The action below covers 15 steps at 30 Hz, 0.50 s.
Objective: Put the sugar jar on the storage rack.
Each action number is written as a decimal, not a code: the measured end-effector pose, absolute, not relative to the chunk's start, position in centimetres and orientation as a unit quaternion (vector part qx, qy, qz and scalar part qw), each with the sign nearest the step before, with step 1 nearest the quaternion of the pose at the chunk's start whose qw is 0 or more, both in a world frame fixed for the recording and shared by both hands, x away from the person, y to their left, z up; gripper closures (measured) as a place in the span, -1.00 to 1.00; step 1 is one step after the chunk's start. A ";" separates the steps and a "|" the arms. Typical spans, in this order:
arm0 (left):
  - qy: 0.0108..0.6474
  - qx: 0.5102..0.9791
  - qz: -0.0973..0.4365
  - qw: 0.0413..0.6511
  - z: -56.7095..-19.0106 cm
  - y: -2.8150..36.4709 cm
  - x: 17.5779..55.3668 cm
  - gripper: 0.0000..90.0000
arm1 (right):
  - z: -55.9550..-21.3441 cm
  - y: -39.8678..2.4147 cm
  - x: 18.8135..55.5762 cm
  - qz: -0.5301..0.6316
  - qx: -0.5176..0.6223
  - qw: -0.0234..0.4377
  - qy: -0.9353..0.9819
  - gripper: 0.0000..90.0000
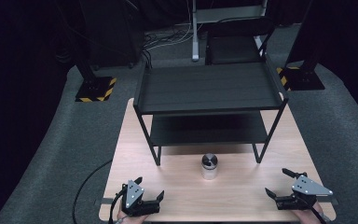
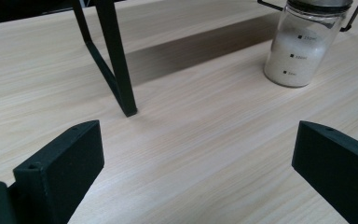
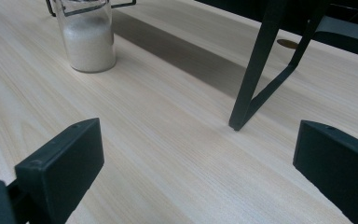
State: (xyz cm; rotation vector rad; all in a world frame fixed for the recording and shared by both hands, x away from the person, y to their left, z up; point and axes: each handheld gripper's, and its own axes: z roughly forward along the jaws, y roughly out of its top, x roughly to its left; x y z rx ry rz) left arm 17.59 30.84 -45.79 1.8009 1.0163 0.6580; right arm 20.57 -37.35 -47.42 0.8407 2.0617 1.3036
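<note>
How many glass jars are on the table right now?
1: a clear glass jar of white powder with a dark lid, standing on the wooden table before the black metal shelf rack.

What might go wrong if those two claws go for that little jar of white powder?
The jar is tall and narrow, standing free on the table; a jaw that nudges it could tip it. It looks like smooth glass, so it might slip. The shelf rack stands just behind it, and the left gripper or right gripper could knock its legs.
</note>
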 end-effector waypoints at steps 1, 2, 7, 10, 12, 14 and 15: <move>0.412 0.736 0.267 0.467 -45.8 30.8 17.6 -0.95 | -47.4 -37.4 20.6 0.486 0.314 0.277 0.767 -0.99; 0.409 0.737 0.265 0.468 -45.8 30.8 17.7 -0.95 | -47.5 -37.4 20.5 0.486 0.316 0.278 0.766 -0.99; 0.395 0.743 0.250 0.479 -45.8 30.6 18.1 -0.96 | -47.5 -37.5 20.6 0.489 0.318 0.274 0.765 -0.99; 0.390 0.744 0.242 0.486 -45.8 30.3 18.3 -0.96 | -47.5 -37.5 20.6 0.489 0.317 0.273 0.766 -0.99; 0.375 0.751 0.237 0.490 -45.7 29.8 18.8 -0.96 | -47.5 -37.5 20.6 0.490 0.318 0.273 0.765 -0.99; 0.371 0.754 0.236 0.488 -45.6 29.2 19.0 -0.96 | -47.6 -37.6 20.7 0.491 0.319 0.271 0.764 -0.99; 0.369 0.756 0.234 0.487 -45.5 28.9 19.3 -0.96 | -47.6 -37.6 20.7 0.491 0.320 0.271 0.764 -0.99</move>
